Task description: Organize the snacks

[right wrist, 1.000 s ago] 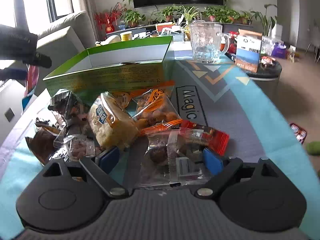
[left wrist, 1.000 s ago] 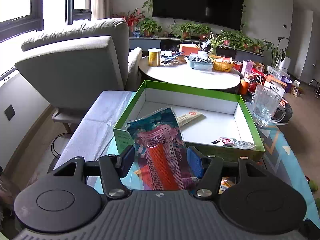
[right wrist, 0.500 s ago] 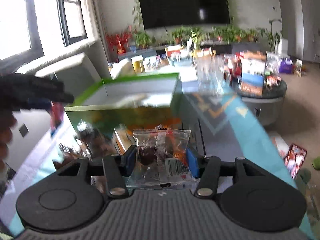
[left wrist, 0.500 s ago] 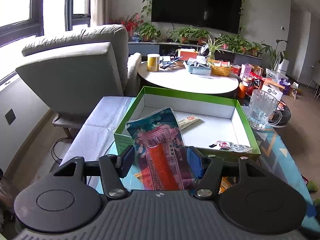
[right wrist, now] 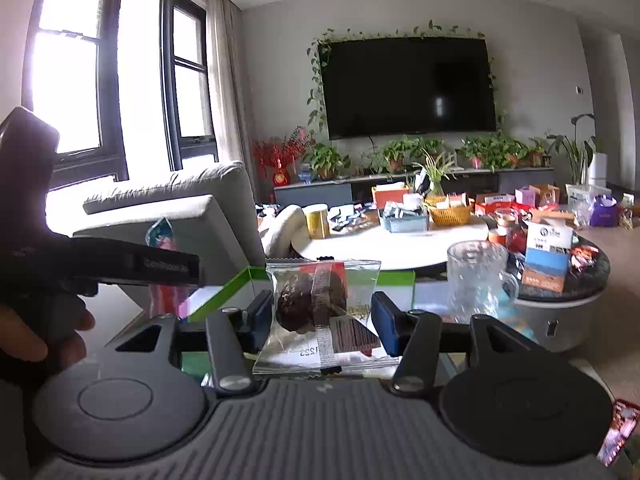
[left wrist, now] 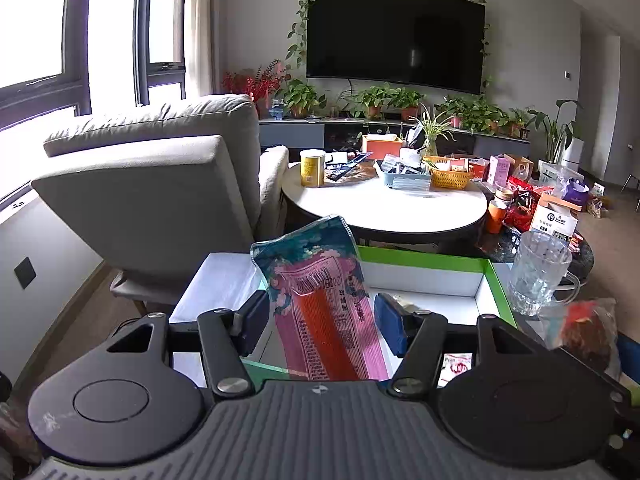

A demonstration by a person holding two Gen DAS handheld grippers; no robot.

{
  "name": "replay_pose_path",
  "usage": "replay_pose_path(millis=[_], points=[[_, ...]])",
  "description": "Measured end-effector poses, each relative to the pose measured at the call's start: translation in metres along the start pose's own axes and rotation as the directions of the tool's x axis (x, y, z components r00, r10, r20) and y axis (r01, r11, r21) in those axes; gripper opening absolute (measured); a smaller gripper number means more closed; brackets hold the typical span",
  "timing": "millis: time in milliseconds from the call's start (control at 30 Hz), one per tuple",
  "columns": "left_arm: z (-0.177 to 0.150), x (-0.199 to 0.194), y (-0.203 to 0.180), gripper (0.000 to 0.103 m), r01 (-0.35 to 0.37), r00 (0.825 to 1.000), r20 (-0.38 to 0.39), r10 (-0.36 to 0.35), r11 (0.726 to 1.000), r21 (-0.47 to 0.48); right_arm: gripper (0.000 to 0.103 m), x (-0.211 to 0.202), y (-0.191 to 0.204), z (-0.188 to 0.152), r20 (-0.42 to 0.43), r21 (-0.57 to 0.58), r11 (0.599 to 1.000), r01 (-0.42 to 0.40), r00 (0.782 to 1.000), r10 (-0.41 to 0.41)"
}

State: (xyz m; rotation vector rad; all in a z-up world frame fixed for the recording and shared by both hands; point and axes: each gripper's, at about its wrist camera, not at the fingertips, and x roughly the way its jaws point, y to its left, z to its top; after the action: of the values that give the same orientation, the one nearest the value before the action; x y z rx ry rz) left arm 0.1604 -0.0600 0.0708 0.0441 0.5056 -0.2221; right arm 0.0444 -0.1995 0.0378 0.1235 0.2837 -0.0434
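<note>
both packets are held aloft over the green box (left wrist: 424,258) — the left gripper (left wrist: 322,318) clamped on a pink snack packet (left wrist: 324,304), the right gripper (right wrist: 318,320) on a clear chocolate packet (right wrist: 316,312). carry step judged; lowering into the box and release are called for.

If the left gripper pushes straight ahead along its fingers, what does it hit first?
Probably the green box: the left gripper, shut on the pink snack packet, points slightly down over its white floor. Depth is unclear.
</note>
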Motion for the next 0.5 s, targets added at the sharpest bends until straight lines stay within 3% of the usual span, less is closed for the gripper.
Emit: replay_pose_path(millis=[500], points=[[0.009,0.066,-0.005,0.055,0.016,0.999,-0.038,-0.014,0.999,0.035,0.057,0.064,-0.004,-0.004,-0.067,0.028,1.000,-0.005,0.998,0.006]])
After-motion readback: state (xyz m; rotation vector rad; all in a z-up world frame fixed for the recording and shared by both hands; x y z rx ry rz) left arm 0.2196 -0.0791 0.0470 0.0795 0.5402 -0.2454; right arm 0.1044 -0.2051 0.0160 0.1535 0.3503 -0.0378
